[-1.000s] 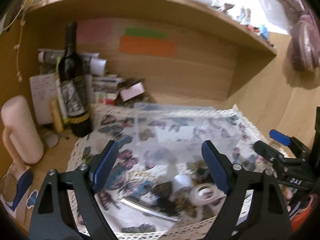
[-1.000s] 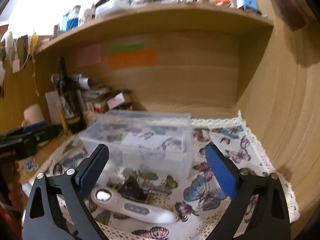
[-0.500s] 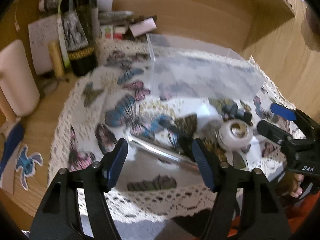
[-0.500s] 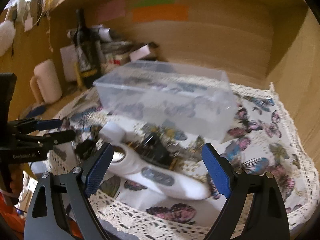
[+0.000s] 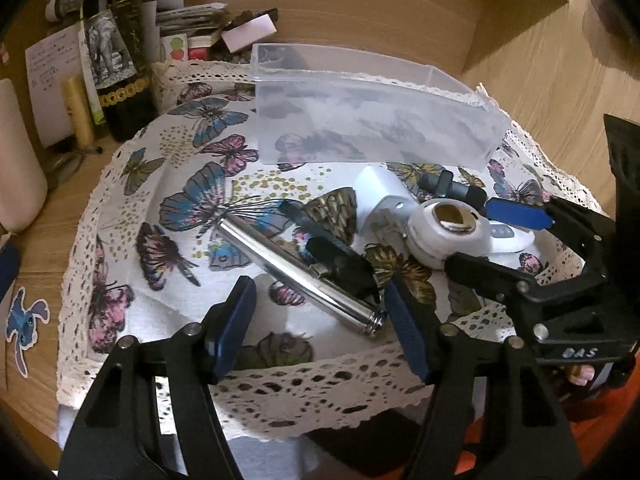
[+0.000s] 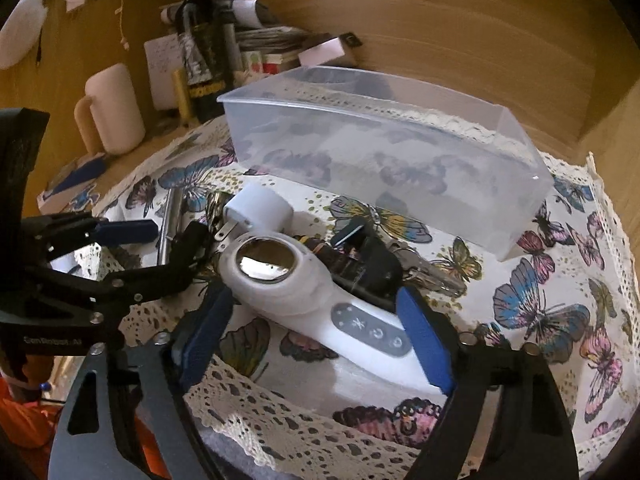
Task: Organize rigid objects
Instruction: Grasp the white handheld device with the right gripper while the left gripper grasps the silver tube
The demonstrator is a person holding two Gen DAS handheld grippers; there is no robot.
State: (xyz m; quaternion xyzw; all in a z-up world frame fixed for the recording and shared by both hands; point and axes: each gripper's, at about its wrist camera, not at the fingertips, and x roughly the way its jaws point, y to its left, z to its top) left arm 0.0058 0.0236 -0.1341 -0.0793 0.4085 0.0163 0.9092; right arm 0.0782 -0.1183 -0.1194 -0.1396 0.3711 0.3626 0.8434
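Observation:
A clear plastic bin (image 5: 372, 120) (image 6: 384, 152) stands at the back of the butterfly cloth (image 5: 200, 184). In front of it lie a silver metal tube (image 5: 296, 272) (image 6: 168, 224), a white handheld device with a round lens and buttons (image 6: 312, 300) (image 5: 444, 232), a white plug adapter (image 6: 260, 208) (image 5: 380, 192), and a black key fob with keys (image 6: 372, 268). My left gripper (image 5: 316, 320) is open, low over the near end of the tube. My right gripper (image 6: 316, 328) is open, its fingers on either side of the white device's handle.
A dark wine bottle (image 5: 120, 52) (image 6: 200, 52), papers and small boxes (image 5: 192, 24) stand at the back left. A pink mug (image 6: 112, 108) sits left on the wooden desk (image 5: 48, 232). Wooden walls enclose the back and right. The cloth's lace edge (image 5: 320, 384) hangs over the front.
Both grippers have tilted down and moved closer to the objects. The left now hovers at the tube's end; the right has come around the white device.

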